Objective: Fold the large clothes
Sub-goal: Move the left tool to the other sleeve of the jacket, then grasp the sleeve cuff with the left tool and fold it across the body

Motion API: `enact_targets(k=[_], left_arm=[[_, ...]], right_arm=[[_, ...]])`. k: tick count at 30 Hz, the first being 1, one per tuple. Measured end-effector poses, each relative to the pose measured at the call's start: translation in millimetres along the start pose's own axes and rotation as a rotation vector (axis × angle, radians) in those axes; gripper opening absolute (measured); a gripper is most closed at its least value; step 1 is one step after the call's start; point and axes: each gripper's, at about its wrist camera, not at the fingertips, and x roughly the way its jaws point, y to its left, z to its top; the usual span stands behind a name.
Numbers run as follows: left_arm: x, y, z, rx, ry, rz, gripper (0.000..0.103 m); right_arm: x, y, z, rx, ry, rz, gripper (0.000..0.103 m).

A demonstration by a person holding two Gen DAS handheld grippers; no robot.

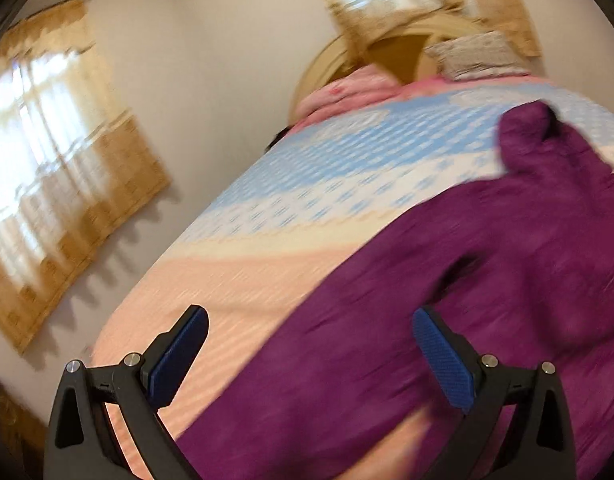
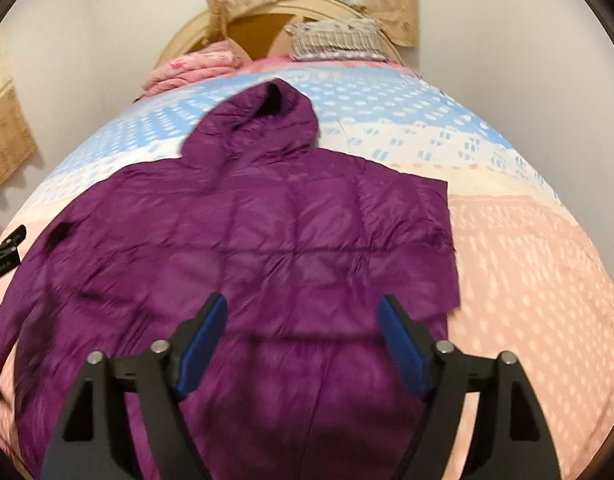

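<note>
A large purple quilted hooded jacket (image 2: 267, 232) lies flat on the bed, back up, hood (image 2: 263, 116) toward the headboard. Its right sleeve looks folded in, giving a straight right edge; its left sleeve (image 2: 59, 264) spreads out to the left. My right gripper (image 2: 303, 320) is open and empty, hovering above the jacket's lower middle. My left gripper (image 1: 309, 328) is open and empty, above the jacket's left sleeve (image 1: 367, 340) near the bed's left side. The jacket (image 1: 507, 260) is blurred in the left wrist view. The left gripper's tip shows at the left edge of the right wrist view (image 2: 7, 252).
The bed has a pink, white and blue patterned cover (image 2: 527, 260). A folded pink blanket (image 2: 191, 68) and a grey pillow (image 2: 335, 40) lie by the cream headboard (image 2: 259, 12). Curtained windows (image 1: 47, 152) are on the left wall and behind the bed.
</note>
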Motion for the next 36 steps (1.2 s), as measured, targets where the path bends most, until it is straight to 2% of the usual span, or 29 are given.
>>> enact_targets(k=[6, 8, 11, 15, 20, 23, 25, 26, 27, 29, 36], left_arm=[[-1, 113, -89, -0.088, 0.136, 0.137, 0.102], [-9, 140, -113, -0.134, 0.169, 0.144, 0.102], [-15, 169, -145, -0.22, 0.235, 0.112, 0.102], [-12, 173, -171, -0.294, 0.327, 0.014, 0.102], [13, 155, -187, -0.355, 0.447, -0.091, 0.102], [19, 153, -189, -0.371, 0.419, -0.091, 0.101], [12, 151, -185, -0.355, 0.378, -0.122, 0.071], [8, 151, -181, -0.35, 0.372, -0.149, 0.031], [4, 152, -178, -0.348, 0.378, -0.146, 0.007], [-7, 156, -169, -0.344, 0.352, -0.122, 0.007], [-39, 165, -124, -0.244, 0.151, 0.043, 0.005]], right_arm=[[-35, 38, -42, -0.065, -0.018, 0.032, 0.085], [-39, 48, -50, -0.071, -0.014, 0.043, 0.085], [-49, 68, -62, -0.087, -0.019, 0.066, 0.085], [-60, 94, -74, -0.14, -0.025, 0.093, 0.086], [-66, 111, -81, -0.179, -0.04, 0.094, 0.086], [-66, 113, -82, -0.181, -0.047, 0.086, 0.086], [-67, 113, -83, -0.171, -0.047, 0.091, 0.086], [-66, 111, -83, -0.165, -0.046, 0.091, 0.086], [-66, 110, -84, -0.161, -0.045, 0.088, 0.086], [-65, 106, -84, -0.146, -0.044, 0.084, 0.086], [-63, 85, -80, -0.086, -0.049, 0.072, 0.086]])
